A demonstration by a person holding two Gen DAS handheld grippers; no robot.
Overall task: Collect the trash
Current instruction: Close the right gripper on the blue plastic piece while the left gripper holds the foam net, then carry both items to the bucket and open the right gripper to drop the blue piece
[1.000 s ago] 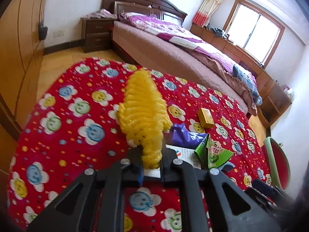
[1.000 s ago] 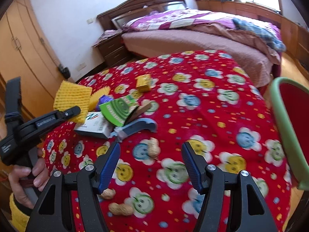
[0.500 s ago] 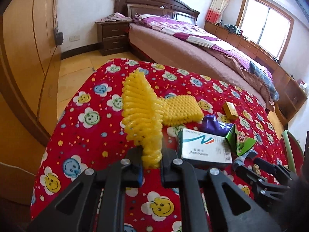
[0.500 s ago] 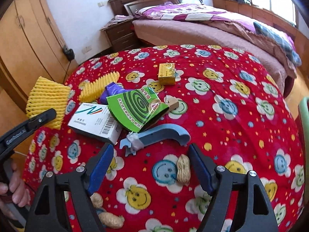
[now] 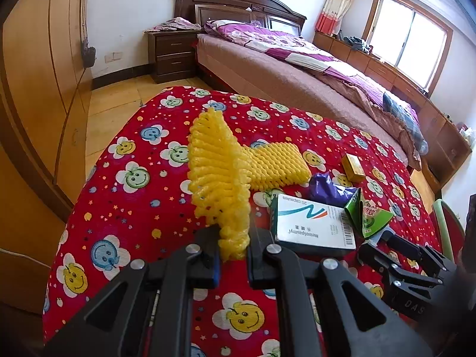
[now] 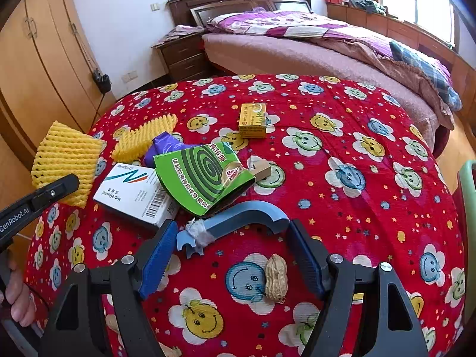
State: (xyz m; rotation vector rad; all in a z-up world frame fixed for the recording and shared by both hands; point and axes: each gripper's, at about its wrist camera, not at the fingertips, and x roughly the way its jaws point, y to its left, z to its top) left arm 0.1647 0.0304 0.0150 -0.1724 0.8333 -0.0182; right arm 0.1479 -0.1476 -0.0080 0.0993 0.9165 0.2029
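Note:
My left gripper (image 5: 233,238) is shut on a yellow foam net (image 5: 217,178), held up over the left end of the red flowered tablecloth (image 6: 357,136). That held net (image 6: 65,160) also shows in the right wrist view. My right gripper (image 6: 232,229) is low over the cloth, its jaws closing around a blue curved plastic piece (image 6: 238,220); the pads do not visibly press it. Behind it lie a green mosquito-coil box (image 6: 205,172), a white medicine box (image 6: 134,193), a purple wrapper (image 6: 163,145), a second foam net (image 6: 142,136) and a small yellow box (image 6: 252,120). A peanut (image 6: 276,278) lies between the right gripper's fingers.
A tan block (image 6: 261,171) sits by the green box. A green-rimmed red object (image 6: 468,208) stands off the table's right edge. Behind the table are a bed (image 6: 297,50), a nightstand (image 6: 184,56) and a wooden wardrobe (image 6: 38,68) on the left. A hand (image 6: 15,300) holds the left gripper.
My right gripper has moved forward and down, so the blue piece now lies between its fingers. The left view has swung to show the second net and white box; its grip is unchanged.

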